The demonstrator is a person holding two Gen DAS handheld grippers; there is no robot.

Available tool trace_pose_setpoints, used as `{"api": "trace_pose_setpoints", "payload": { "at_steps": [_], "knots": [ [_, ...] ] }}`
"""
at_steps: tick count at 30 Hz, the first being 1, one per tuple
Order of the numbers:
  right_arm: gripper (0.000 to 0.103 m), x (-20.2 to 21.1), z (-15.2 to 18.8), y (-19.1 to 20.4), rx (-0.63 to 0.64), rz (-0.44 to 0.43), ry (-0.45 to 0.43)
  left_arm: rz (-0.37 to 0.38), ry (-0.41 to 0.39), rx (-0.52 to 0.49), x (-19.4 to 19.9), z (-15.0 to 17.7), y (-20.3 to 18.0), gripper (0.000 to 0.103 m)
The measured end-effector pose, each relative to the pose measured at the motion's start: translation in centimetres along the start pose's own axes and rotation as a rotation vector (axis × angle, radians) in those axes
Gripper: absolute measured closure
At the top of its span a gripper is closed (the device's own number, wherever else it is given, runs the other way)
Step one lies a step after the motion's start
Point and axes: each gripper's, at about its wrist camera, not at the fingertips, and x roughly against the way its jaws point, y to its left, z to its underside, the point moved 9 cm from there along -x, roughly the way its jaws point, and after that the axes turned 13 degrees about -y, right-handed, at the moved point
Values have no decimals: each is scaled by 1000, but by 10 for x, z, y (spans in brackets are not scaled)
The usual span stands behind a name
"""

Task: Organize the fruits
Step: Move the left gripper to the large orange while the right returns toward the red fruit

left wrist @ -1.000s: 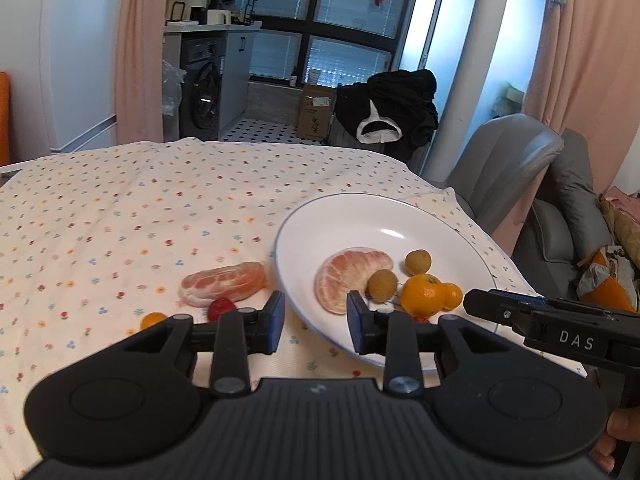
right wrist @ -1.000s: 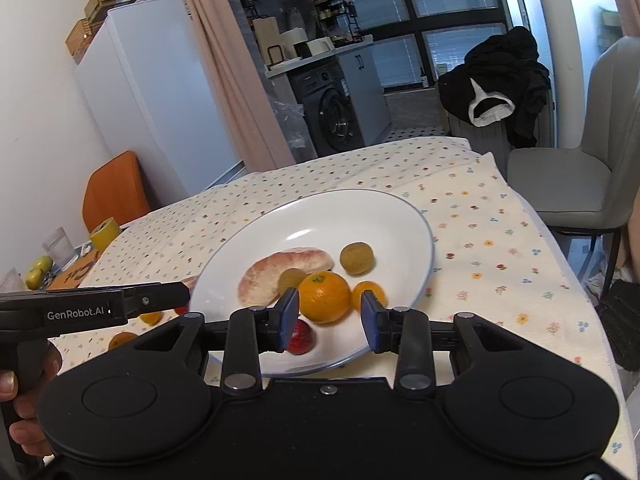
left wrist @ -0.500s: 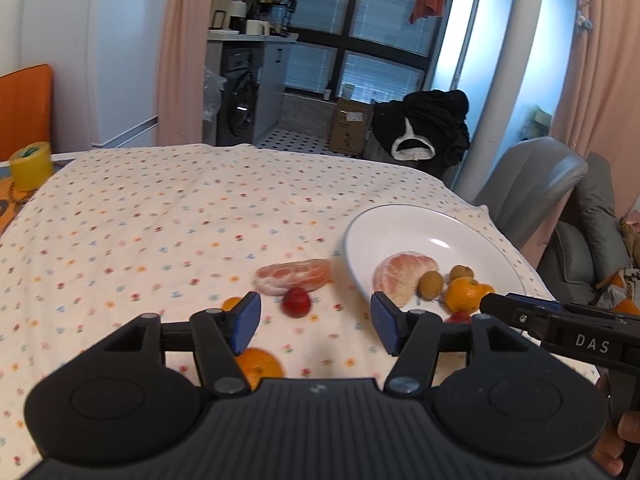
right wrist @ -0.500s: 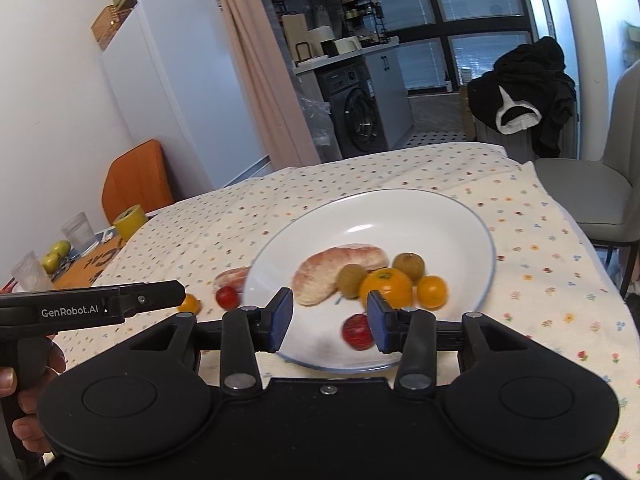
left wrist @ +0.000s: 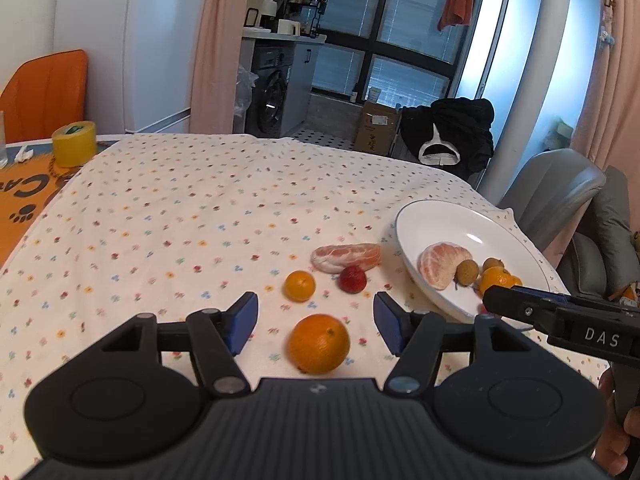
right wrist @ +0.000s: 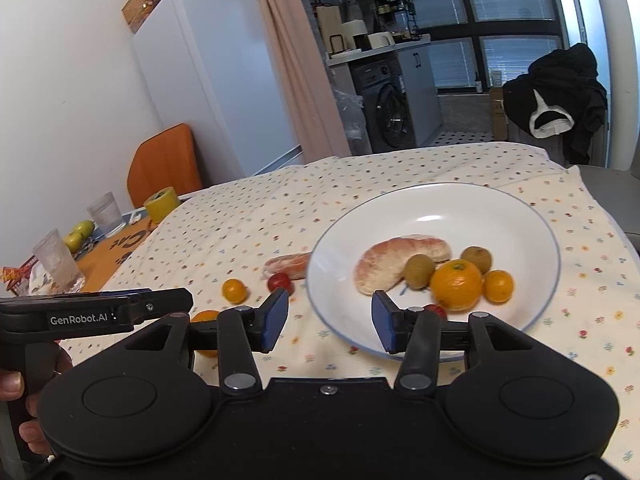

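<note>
Left gripper (left wrist: 316, 318), jaws apart, empty, frames orange (left wrist: 319, 343) at lower centre, on tablecloth (left wrist: 180, 216). Right gripper (right wrist: 329, 320), jaws apart, empty, near plate (right wrist: 532, 308) rim. Orange likely firm, round, prone to roll: grasp across widest girth.

Dim indoor light w/ blue window (left wrist: 404, 36) glow, glare on plate (right wrist: 430, 219), fisheye-bent edges, slight blur.
</note>
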Motion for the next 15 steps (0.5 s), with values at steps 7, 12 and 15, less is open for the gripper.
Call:
{"api": "trace_pose_setpoints", "payload": {
  "at_steps": [7, 12, 15],
  "knots": [
    [54, -1, 8, 12, 16, -21, 17, 2, 7, 13, 3, 9, 5, 41],
    [49, -2, 15, 17, 21, -32, 31, 6, 19, 15, 1, 17, 6, 41],
    [43, -3, 17, 19, 22, -41, 36, 8, 27, 14, -1, 21, 6, 41]
  ]
}}
